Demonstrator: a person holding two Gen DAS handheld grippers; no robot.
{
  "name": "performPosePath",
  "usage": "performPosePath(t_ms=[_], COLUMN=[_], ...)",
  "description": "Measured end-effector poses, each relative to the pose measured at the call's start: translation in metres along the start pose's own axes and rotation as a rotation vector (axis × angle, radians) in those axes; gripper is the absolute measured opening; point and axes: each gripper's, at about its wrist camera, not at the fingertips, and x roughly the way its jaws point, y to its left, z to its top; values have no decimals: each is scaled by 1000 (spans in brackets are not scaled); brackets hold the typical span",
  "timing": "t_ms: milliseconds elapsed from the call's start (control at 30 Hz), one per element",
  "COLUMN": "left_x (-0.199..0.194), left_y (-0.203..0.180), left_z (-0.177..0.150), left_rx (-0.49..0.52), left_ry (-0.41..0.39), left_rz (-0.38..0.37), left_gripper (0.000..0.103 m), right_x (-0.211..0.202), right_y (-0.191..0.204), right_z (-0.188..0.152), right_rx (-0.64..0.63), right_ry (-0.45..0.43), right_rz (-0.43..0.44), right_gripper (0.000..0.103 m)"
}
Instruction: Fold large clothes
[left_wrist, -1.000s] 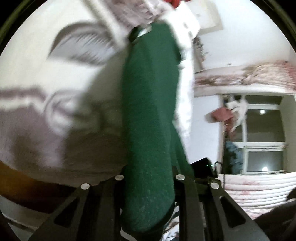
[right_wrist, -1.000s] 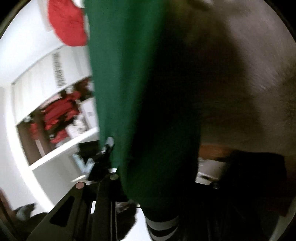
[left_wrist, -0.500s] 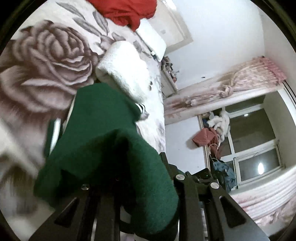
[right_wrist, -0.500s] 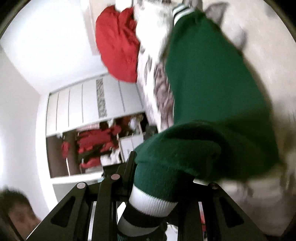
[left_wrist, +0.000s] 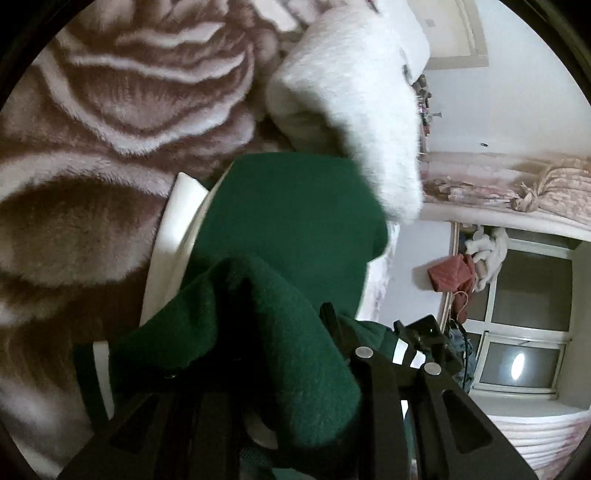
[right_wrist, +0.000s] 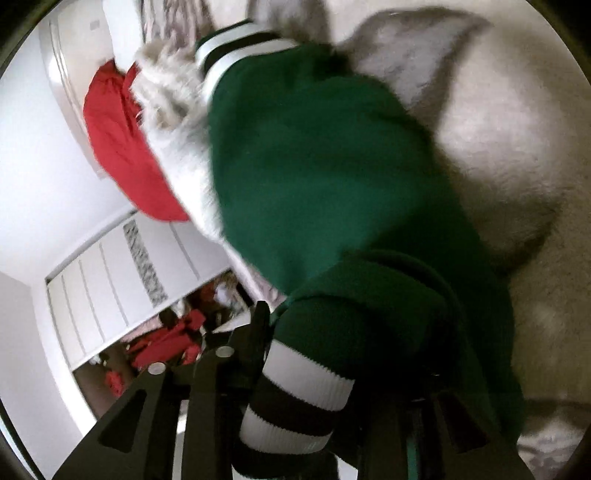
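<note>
A dark green sweater (left_wrist: 288, 221) with white and black striped cuffs lies partly on the rose-patterned blanket (left_wrist: 110, 110). My left gripper (left_wrist: 288, 369) is shut on a bunched fold of its green fabric, which hides the fingertips. In the right wrist view the green sweater (right_wrist: 314, 166) spreads over the blanket (right_wrist: 498, 129). My right gripper (right_wrist: 314, 369) is shut on its striped cuff (right_wrist: 295, 398). A second striped cuff (right_wrist: 240, 48) shows at the far end.
A white fluffy garment (left_wrist: 351, 92) lies just beyond the sweater, also in the right wrist view (right_wrist: 173, 85). A red garment (right_wrist: 122, 147) lies behind it. A wardrobe (right_wrist: 129, 277) and a window (left_wrist: 524, 314) stand beyond the bed.
Both grippers have come down toward the bed with the sweater. It hung upright a second ago and now lies spread on the blanket.
</note>
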Motion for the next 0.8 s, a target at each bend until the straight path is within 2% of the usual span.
performPosePath(t_ms=[67, 133, 167, 200, 267, 367, 433, 467, 500, 533, 567, 633, 700, 767, 800], left_x=[-11, -17, -14, -10, -2, 0, -5, -9, -14, -18, -23, -30, -31, -31, -32], left_y=[-16, -32, -40, -42, -44, -47, -53, -53, -54, -56, -57, -59, -56, -51, -49], left_z=[-5, -4, -3, 1, 4, 7, 6, 4, 2, 0, -1, -2, 0, 1, 0], left_rx=[38, 77, 108, 120, 116, 90, 110, 114, 108, 104, 93, 87, 66, 40, 20], left_ry=[-25, -31, -20, -17, -16, -18, -22, -24, -20, -18, -17, -33, -59, -83, -100], left_rz=[-3, -7, -1, 9, 11, -24, -42, -62, -122, -191, -247, -234, -193, -190, -188], left_gripper=[24, 28, 29, 29, 30, 33, 36, 44, 62, 96, 101, 101, 101, 101, 101], right_x=[-3, -6, -8, -10, -12, -17, -23, -25, -25, -25, -24, -25, -32, -42, -49], right_y=[14, 27, 32, 38, 48, 50, 47, 49, 50, 51, 50, 56, 71, 87, 99], right_z=[-4, -5, -9, -10, -5, -1, 2, 3, 2, 0, -1, -1, -1, -1, -1], right_rx=[-12, -4, -8, -16, -13, 13, 22, 30, 53, 82, 113, 134, 86, 29, -32], right_ry=[6, 3, -1, -5, -19, -14, 25, 44, 65, 86, 117, 139, 125, 94, 70], right_rz=[24, 63, 85, 98, 90, 84, 98, 109, 120, 121, 116, 120, 125, 186, 190], right_gripper=[38, 51, 68, 80, 87, 90, 91, 92, 92, 92, 92, 92, 92, 92, 93])
